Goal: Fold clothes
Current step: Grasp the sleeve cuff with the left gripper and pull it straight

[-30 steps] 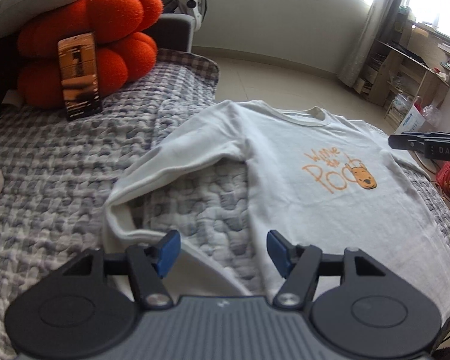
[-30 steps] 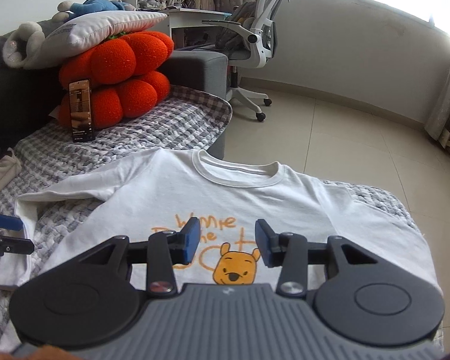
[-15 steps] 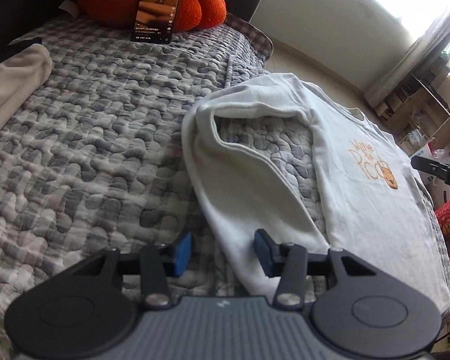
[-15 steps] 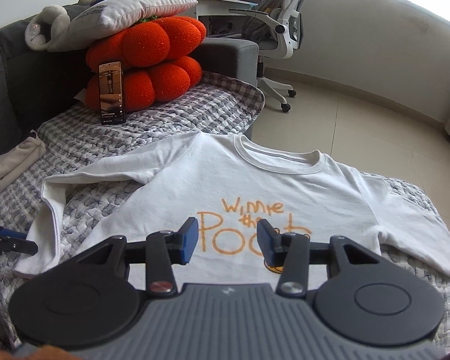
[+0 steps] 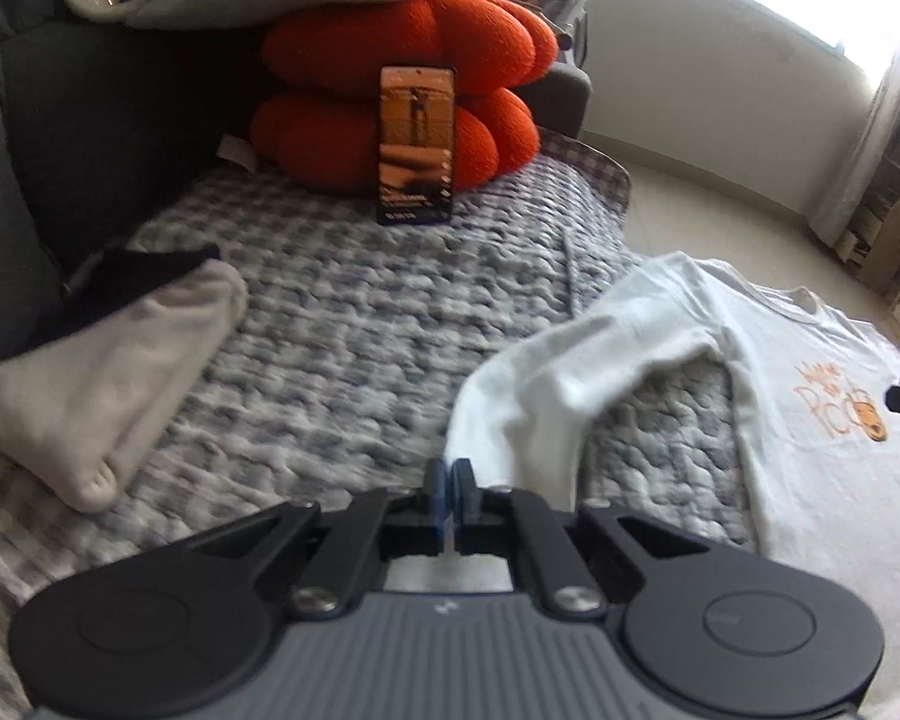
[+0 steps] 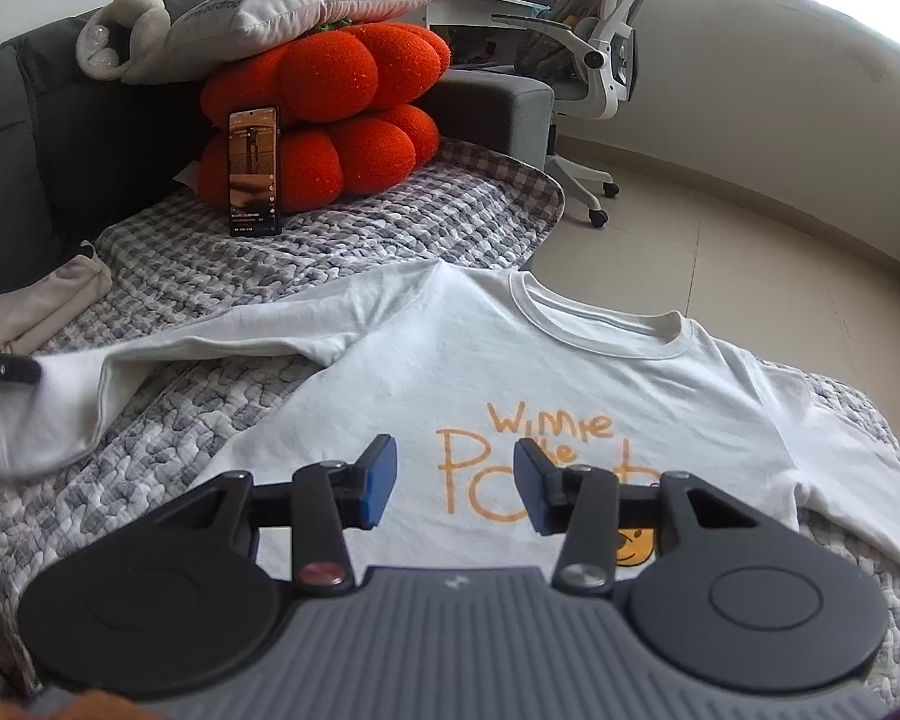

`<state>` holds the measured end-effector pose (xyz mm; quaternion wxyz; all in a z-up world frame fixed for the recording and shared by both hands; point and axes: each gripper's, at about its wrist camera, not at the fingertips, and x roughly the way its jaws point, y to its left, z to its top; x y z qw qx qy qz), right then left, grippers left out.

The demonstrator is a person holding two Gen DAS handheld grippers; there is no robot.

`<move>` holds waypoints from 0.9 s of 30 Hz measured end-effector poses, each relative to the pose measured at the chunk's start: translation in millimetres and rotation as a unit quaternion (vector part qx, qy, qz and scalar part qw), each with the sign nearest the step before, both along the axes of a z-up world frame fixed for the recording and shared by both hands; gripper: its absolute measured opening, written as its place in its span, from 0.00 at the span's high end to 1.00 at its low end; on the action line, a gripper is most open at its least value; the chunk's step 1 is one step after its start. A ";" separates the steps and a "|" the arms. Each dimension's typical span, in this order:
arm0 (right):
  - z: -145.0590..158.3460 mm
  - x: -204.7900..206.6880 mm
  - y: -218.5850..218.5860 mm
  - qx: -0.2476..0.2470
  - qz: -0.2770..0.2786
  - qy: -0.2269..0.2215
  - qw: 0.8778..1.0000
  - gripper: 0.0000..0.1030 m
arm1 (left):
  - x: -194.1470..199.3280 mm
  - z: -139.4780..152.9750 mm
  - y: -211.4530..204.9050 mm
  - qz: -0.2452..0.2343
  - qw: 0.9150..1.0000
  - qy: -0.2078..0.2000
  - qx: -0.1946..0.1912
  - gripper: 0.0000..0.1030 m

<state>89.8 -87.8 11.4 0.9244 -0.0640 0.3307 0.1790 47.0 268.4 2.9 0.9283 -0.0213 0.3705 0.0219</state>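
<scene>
The left tool [image 5: 449, 483] is pressed together on the cuff of the white shirt's [image 6: 510, 372] sleeve [image 5: 570, 384], the right tool [image 6: 455, 483] hangs spread over its orange print, and the shirt lies flat on the checked blanket [image 5: 360, 312] near a folded beige garment [image 5: 108, 372]

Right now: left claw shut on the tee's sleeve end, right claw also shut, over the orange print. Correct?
Not quite. The right claw is open, jaws apart with nothing between them, over the orange print on the tee; the right wrist view shows it. The left claw is shut on the sleeve end, as you said.
</scene>
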 end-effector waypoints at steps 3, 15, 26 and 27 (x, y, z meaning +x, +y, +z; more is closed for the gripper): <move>-2.3 4.2 5.9 0.002 0.006 0.002 1.000 0.54 | 16.1 9.6 13.5 0.024 0.999 -0.010 0.044 0.98; -17.9 29.3 30.1 0.004 0.029 0.009 1.000 0.54 | 64.4 -3.0 36.6 0.065 0.994 0.035 0.085 0.89; -32.1 44.9 45.0 0.013 0.049 0.021 0.998 0.54 | 25.9 -22.2 82.1 0.115 0.993 0.027 -0.002 0.53; -32.9 46.2 45.9 0.013 0.049 0.021 0.998 0.54 | 24.3 -27.7 87.3 0.117 0.993 0.023 -0.011 0.53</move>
